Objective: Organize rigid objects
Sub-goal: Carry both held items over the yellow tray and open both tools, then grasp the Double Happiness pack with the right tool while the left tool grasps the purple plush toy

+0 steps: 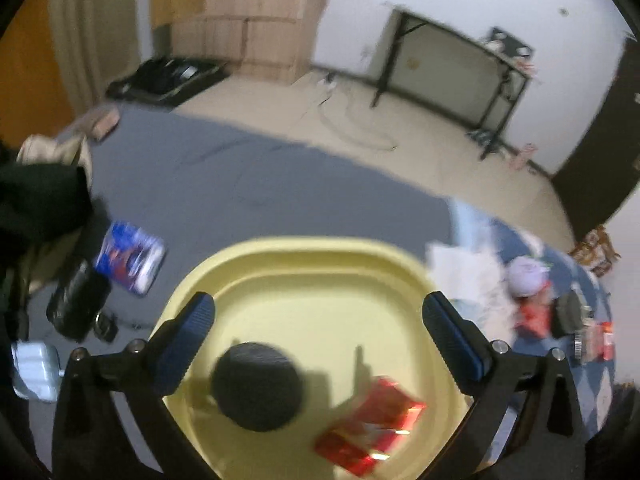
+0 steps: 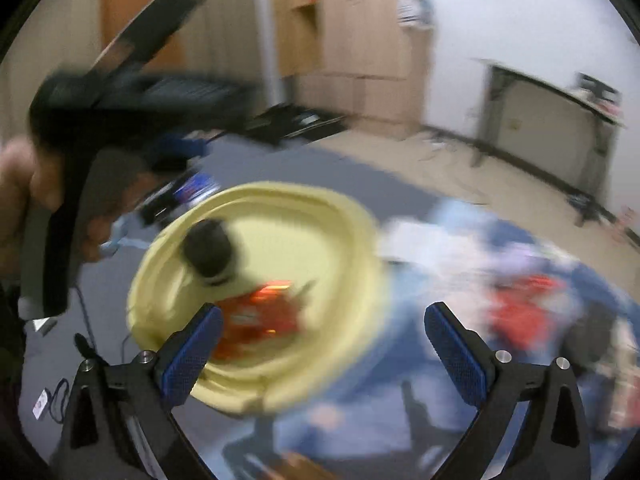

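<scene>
Yellow tray [image 1: 304,256] holds black disc [image 1: 256,386] and red packet [image 1: 370,424].

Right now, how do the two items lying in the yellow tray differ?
The black round object is a dark, matte disc shape, while the red packet is flat, angular and glossy. The black round object lies toward the tray's left side, the red packet toward its right, apart from it. Both rest inside the yellow tray, and neither is held by any tongs.

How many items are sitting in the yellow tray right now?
2. A black round object lies at the near left of the yellow tray, and a red packet at its near right. Nothing else shows inside.
</scene>
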Action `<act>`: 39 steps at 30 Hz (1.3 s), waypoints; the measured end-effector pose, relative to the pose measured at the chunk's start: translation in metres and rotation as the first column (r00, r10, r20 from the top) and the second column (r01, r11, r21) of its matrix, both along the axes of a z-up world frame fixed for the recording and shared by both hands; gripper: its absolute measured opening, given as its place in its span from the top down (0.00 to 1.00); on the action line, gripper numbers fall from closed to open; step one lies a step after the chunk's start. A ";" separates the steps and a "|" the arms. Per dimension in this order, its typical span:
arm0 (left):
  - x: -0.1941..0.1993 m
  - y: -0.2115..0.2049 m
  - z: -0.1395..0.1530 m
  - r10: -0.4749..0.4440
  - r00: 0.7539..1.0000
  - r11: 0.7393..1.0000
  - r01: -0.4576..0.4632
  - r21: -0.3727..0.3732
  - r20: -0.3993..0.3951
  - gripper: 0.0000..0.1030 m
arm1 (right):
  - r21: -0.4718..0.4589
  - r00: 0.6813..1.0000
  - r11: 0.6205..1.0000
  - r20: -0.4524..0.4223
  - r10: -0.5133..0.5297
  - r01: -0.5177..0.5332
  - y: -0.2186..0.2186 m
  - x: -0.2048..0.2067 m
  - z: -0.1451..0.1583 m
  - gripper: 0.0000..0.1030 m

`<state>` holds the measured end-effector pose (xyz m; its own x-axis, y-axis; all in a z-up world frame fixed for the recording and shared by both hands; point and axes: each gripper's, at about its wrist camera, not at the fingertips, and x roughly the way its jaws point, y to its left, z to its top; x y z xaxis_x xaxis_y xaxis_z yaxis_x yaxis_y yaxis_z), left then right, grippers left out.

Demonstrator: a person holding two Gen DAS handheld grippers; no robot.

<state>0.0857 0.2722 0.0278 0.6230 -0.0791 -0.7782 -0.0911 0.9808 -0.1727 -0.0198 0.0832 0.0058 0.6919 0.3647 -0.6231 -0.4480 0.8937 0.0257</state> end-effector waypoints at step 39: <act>0.108 -0.242 -0.056 -0.256 0.956 0.966 0.258 -0.008 -0.142 0.55 | -0.042 0.719 0.728 -0.127 -0.684 0.685 -0.389 -0.013 -0.075 0.17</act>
